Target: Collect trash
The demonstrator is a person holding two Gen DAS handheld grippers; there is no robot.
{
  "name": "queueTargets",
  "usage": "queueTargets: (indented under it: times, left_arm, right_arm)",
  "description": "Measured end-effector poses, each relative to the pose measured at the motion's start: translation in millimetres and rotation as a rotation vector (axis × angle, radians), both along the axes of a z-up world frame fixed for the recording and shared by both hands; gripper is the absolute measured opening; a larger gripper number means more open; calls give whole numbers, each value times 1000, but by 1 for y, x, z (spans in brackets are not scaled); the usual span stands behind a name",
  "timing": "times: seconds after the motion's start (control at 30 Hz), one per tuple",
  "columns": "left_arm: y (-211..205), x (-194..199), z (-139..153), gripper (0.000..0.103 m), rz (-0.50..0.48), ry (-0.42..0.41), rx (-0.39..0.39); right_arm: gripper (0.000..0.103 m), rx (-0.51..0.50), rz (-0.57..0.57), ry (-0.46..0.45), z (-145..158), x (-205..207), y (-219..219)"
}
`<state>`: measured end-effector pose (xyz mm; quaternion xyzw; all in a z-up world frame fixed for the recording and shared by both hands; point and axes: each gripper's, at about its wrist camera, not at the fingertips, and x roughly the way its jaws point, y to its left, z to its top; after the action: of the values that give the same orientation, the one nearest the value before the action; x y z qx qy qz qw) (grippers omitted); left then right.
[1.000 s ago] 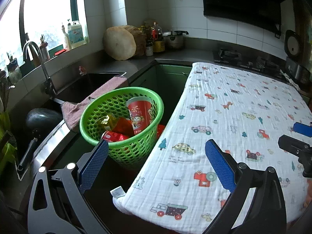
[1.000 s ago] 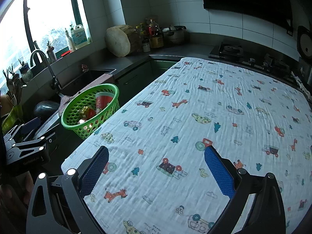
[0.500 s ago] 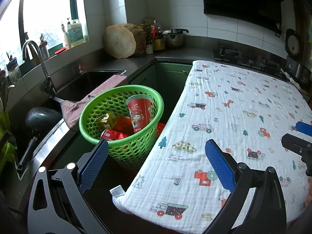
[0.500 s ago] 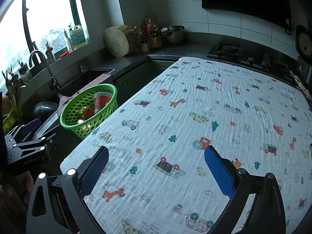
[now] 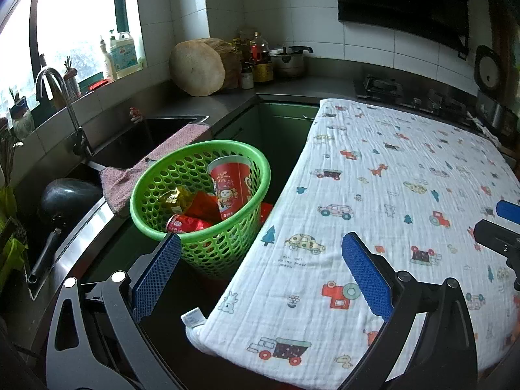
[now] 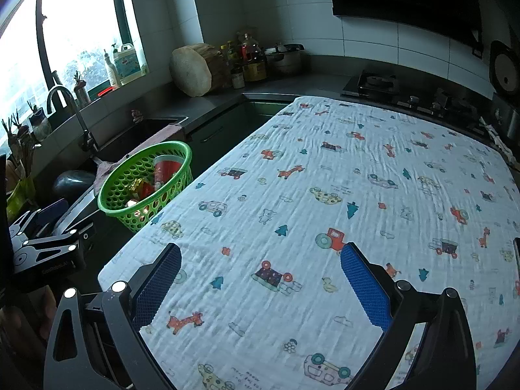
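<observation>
Both the left gripper (image 5: 260, 273) and right gripper (image 6: 260, 279) are hanging with fingers released, grasping nothing. The green basket (image 5: 198, 201) at centre left is holding a red paper cup (image 5: 232, 185) and wrappers; the table (image 6: 325, 195) is showing no trash, so scanning its edges seems wise.

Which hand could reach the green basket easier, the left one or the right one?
Probably the left. The left gripper hangs open right beside the green basket, which holds a red cup. The right gripper, also open, is over the patterned cloth, farther away.

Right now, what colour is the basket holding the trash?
Bright green, with a perforated wall. The basket shows best in the left wrist view.
</observation>
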<state>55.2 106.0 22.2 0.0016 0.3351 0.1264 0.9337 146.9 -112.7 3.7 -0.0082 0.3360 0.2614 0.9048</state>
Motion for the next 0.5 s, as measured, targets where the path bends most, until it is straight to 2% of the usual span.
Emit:
queueTargets:
  times: [0.5]
  left_arm:
    - [-3, 0, 1, 98, -5, 1, 3]
  right_arm:
    - [95, -4, -5, -10, 3, 0, -5]
